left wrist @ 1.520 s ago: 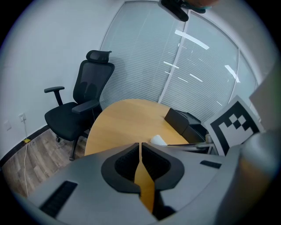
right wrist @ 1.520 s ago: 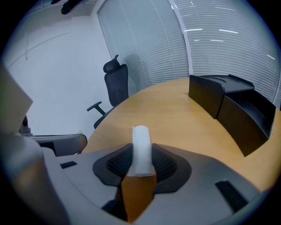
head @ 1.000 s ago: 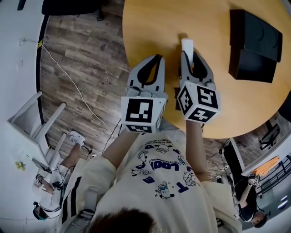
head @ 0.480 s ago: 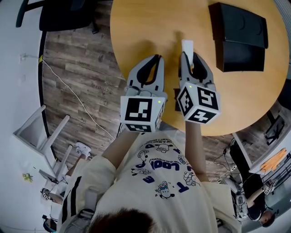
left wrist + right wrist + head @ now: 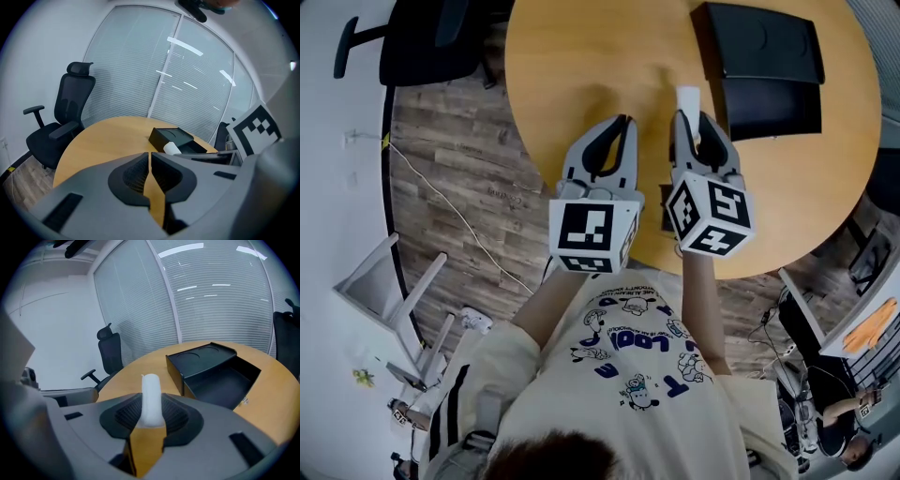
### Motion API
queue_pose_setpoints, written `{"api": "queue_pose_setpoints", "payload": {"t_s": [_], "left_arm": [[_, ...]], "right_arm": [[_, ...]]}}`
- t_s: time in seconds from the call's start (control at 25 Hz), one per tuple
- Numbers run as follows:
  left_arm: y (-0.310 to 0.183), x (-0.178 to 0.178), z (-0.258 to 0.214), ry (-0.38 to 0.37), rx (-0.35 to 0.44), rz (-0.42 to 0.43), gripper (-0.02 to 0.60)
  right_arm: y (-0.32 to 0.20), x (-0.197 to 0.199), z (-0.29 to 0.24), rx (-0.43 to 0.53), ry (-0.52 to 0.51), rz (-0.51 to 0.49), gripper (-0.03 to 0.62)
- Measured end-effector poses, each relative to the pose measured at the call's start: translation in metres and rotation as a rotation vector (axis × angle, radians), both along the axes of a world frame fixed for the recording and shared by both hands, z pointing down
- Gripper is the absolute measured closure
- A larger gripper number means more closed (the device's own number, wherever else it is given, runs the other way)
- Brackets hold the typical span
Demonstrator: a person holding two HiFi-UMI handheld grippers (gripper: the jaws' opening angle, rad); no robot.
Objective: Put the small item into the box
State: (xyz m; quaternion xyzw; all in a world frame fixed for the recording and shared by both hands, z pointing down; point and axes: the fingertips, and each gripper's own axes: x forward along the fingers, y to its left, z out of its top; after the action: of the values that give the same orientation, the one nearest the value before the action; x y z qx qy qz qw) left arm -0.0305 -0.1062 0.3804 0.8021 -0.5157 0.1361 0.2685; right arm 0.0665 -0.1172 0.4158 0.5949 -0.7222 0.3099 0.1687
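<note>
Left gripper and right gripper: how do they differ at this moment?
The left gripper has its jaws together with nothing between them; the right gripper is clamped on the white item, which sticks out past its tips. The right gripper is also the one nearer the open black box, the left gripper farther from it. Both are the same grey build, side by side above the round table.

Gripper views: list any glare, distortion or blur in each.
Left gripper view: fisheye bows the window blinds, bright streaks of glare cross them, corners go black. Right gripper view: same bowing and streaks; the white item is sharp.
</note>
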Motion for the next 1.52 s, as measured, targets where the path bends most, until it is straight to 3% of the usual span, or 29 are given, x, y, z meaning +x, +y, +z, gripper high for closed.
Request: {"api": "queue_pose_setpoints", "payload": {"t_s": [0.64, 1.52], "left_arm": [[-0.003, 0.066, -0.007, -0.002, 0.009, 0.024, 0.552], [-0.008, 0.117, 0.016, -0.024, -0.037, 0.037, 0.552]], "right_arm": [[-0.005, 0.073, -0.010, 0.022, -0.002, 0.050, 0.453], [-0.015, 0.125, 0.017, -0.015, -0.013, 0.066, 0.453]]}}
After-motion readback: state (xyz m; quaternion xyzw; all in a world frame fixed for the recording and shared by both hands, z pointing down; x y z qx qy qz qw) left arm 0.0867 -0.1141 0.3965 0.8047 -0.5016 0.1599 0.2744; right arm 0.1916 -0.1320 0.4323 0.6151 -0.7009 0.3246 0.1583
